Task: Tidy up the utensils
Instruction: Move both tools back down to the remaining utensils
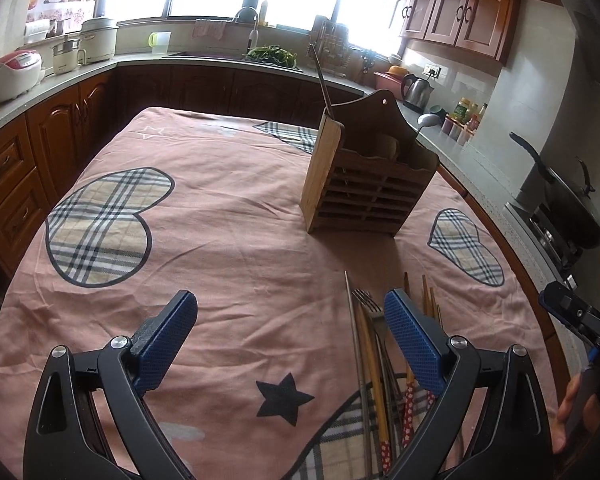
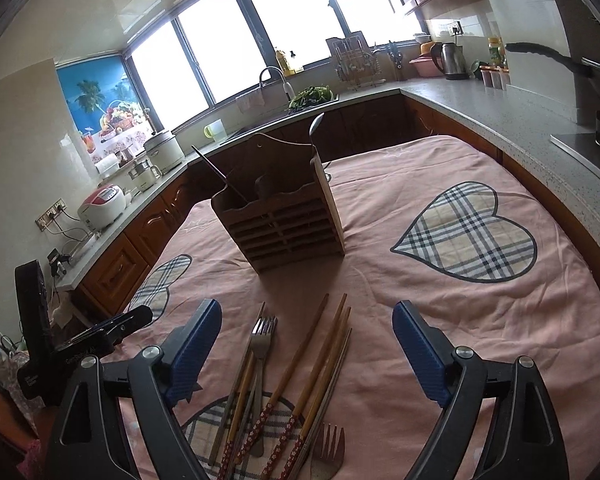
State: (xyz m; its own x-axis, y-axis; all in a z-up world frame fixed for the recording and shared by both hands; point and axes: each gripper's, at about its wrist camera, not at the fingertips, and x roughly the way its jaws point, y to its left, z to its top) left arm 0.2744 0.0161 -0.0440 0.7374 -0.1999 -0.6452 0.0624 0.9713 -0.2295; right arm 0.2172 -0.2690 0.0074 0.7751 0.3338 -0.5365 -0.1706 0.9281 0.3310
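The utensils (image 2: pixel 284 384) are seen lying on the cloth (image 2: pixel 440 320) between the spread, empty jaws of the right gripper (image 2: pixel 307 328), long axes pointing far toward the holder (image 2: pixel 284 216). The left gripper (image 1: pixel 290 312), also released, is held further left.

Pink cloth (image 1: pixel 228 240) with plaid hearts covers the desk. Kettle (image 1: pixel 417 90) at 2 o'clock, sink faucet (image 1: pixel 252 20) at 12, white rice cooker (image 1: pixel 12 76) at 10. Greens (image 1: pixel 272 55) beside faucet. Black pan (image 1: pixel 572 204) at 3 o'clock.
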